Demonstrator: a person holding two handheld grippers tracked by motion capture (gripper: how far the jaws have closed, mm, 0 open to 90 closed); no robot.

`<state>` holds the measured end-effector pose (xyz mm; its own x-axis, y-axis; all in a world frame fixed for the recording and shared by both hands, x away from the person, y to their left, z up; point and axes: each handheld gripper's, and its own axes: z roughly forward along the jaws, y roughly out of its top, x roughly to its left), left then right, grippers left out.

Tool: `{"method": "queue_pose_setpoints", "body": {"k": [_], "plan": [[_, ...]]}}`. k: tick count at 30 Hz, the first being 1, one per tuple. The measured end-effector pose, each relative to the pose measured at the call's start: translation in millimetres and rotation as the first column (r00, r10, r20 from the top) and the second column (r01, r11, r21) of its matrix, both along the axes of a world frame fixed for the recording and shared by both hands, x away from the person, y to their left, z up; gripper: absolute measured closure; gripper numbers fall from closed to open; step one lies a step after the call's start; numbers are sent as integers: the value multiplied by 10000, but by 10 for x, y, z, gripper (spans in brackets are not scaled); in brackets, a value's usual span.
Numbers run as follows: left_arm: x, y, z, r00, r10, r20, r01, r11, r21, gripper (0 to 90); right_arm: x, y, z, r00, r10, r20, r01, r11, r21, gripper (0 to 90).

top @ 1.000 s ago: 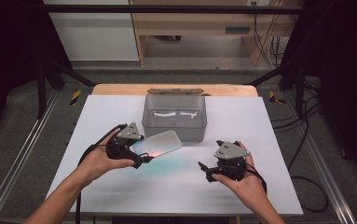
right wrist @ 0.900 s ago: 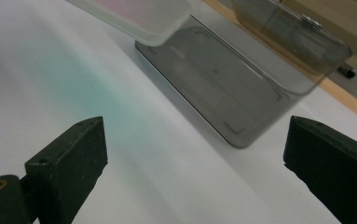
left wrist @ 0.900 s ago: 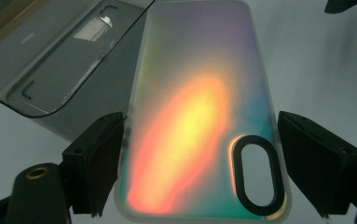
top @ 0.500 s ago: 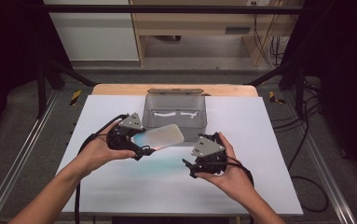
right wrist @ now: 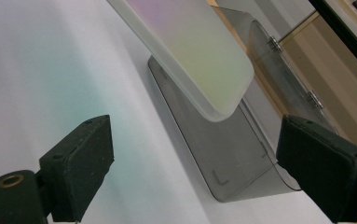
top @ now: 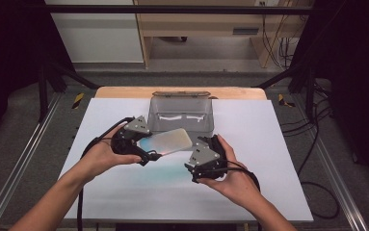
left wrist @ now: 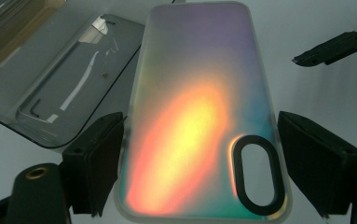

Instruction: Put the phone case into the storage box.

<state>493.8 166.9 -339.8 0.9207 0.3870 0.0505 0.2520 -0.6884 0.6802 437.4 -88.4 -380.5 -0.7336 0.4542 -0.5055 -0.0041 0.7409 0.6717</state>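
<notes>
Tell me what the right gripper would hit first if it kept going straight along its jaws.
Most likely the free end of the iridescent phone case, which the left gripper holds clamped above the table. It hangs ahead of the right gripper, whose jaws are open. Depth is unclear: passing under it, it would meet the clear plastic box.

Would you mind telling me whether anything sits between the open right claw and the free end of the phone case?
Nothing visible does. The right claw is open beside the phone case, which the left claw holds above the table.
</notes>
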Motion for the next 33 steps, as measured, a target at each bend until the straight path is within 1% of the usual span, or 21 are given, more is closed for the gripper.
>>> {"method": "queue_pose_setpoints", "body": {"k": [6,7,8,11,14,17,22,26,30,32,33], "plan": [[-38,-43,15,9999,-117,15,117,9999,64,175,-27,36,3,9995,145,266,-141,9998,-156,142],[-38,-43,15,9999,-117,15,117,9999,64,174,-36,46,-3,9995,134,279,-130,9998,-122,145],[-41,-46,9,9999,-136,-22,136,9999,66,174,-36,52,-4,9991,181,376,-174,9997,-190,148],[-43,-45,4,9998,-166,-54,166,9999,47,175,-44,64,-5,9988,279,407,-268,9992,-281,164],[-56,-40,7,9997,-202,-97,203,9998,78,174,-46,76,-4,9984,339,443,-334,9994,-129,178],[-58,-28,16,9997,-202,-123,202,9998,37,174,-63,89,0,9973,446,587,-436,9989,-186,206],[-62,-12,18,9995,-240,-182,240,9997,28,175,-104,119,1,9926,690,1002,-648,9969,-452,262],[-60,-13,23,9995,-248,-204,248,9997,13,174,-112,148,-4,9890,807,1240,-763,9963,-404,295],[-60,-12,27,9995,-212,-254,214,9997,77,174,-110,183,-18,9853,898,1456,-833,9952,-507,316],[-60,-9,32,9994,-207,-275,209,9998,61,174,-116,210,-28,9818,978,1629,-901,9945,-541,326],[-60,-9,32,9994,-207,-275,209,9998,61,174,-116,210,-28,9818,978,1629,-901,9945,-541,326]]}}
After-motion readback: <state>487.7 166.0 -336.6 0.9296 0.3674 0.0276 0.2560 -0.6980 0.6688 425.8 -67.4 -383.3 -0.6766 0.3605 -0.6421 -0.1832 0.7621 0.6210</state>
